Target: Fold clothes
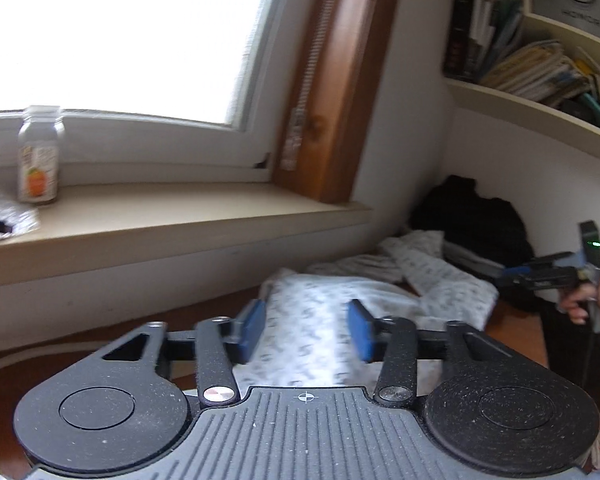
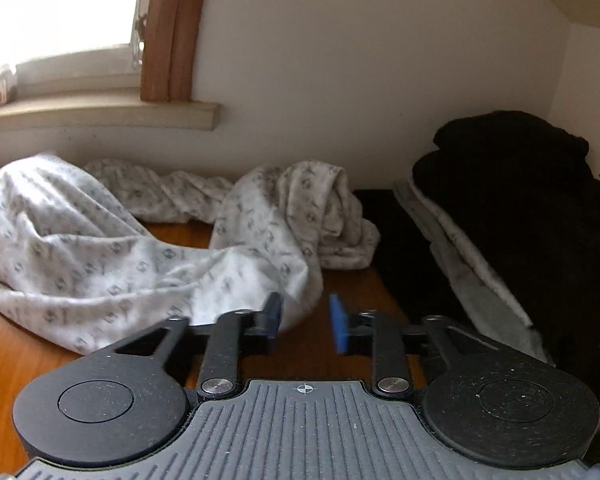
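Two grippers are at work, and both stand with their blue pads parted and nothing between them.

From the left wrist camera, the left gripper (image 1: 306, 330) hangs over one end of the white patterned garment (image 1: 300, 320), which lies crumpled along the wooden tabletop (image 1: 516, 320) under the window sill (image 1: 180, 216). The right gripper (image 1: 548, 272) shows at the far right in a hand (image 1: 592, 300), off the cloth. One jar (image 1: 38, 156) stands on the sill and one shelf of books (image 1: 540, 64) hangs above; the frame is smeared, so I cannot tell how close the pads are to the fabric.

From the right wrist camera, the right gripper (image 2: 306, 320) sits just beside a rounded end of the white patterned garment (image 2: 120, 252), with bare tabletop (image 2: 300, 352) between its pads. I count one loose garment, twisted and bunched toward the wall, and one stack of clothes (image 2: 512, 216) to its right: dark pieces with at least one grey-white layer between.

To fold well, I judge each gripper should pinch a single layer at a true corner or hem, then pull apart so the twist clears and the cloth lies flat before any crease.
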A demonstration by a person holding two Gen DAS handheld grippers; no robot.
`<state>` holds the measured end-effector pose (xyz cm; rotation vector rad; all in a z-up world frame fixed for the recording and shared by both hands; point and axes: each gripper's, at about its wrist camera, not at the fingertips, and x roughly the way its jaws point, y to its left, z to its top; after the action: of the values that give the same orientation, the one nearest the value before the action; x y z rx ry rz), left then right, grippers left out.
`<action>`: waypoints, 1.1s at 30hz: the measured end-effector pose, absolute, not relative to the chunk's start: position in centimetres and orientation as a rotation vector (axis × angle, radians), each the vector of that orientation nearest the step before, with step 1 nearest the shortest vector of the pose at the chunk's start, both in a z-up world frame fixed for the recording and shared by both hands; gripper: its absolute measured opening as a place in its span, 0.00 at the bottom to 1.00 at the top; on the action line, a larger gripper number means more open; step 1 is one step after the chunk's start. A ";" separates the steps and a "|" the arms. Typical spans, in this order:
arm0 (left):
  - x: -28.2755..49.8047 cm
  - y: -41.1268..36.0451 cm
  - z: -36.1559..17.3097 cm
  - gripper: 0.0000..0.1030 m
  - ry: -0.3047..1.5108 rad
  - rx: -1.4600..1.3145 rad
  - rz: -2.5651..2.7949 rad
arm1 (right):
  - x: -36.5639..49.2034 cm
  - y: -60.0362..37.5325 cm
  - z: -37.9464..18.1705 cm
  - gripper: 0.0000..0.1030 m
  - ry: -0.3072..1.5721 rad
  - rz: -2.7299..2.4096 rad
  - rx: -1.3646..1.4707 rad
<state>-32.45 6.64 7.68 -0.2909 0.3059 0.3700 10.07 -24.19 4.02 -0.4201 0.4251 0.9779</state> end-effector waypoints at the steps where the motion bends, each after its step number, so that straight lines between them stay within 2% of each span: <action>1: -32.6 6.9 7.6 0.68 0.305 -0.295 0.388 | 9.8 -24.5 4.2 0.37 0.421 0.990 -0.403; 6: -33.0 8.1 7.2 0.77 0.305 -0.315 0.459 | 7.2 -21.5 4.6 0.40 0.408 1.085 -0.389; 18: -35.2 10.6 6.3 0.79 0.331 -0.345 0.573 | -5.6 -5.3 3.4 0.43 0.355 1.484 -0.468; 21: -35.7 11.1 6.0 0.80 0.338 -0.357 0.587 | -9.4 -2.6 3.4 0.50 0.333 1.559 -0.514; 28: -37.0 12.3 5.5 0.81 0.355 -0.385 0.619 | -16.1 0.9 2.4 0.50 0.326 1.694 -0.592; 33: -37.8 13.1 5.1 0.81 0.368 -0.404 0.641 | -17.8 1.5 0.5 0.48 0.351 1.712 -0.661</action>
<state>-37.78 13.05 5.06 -0.4037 0.3676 0.6407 -17.83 1.52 0.52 -0.6607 0.3507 1.7119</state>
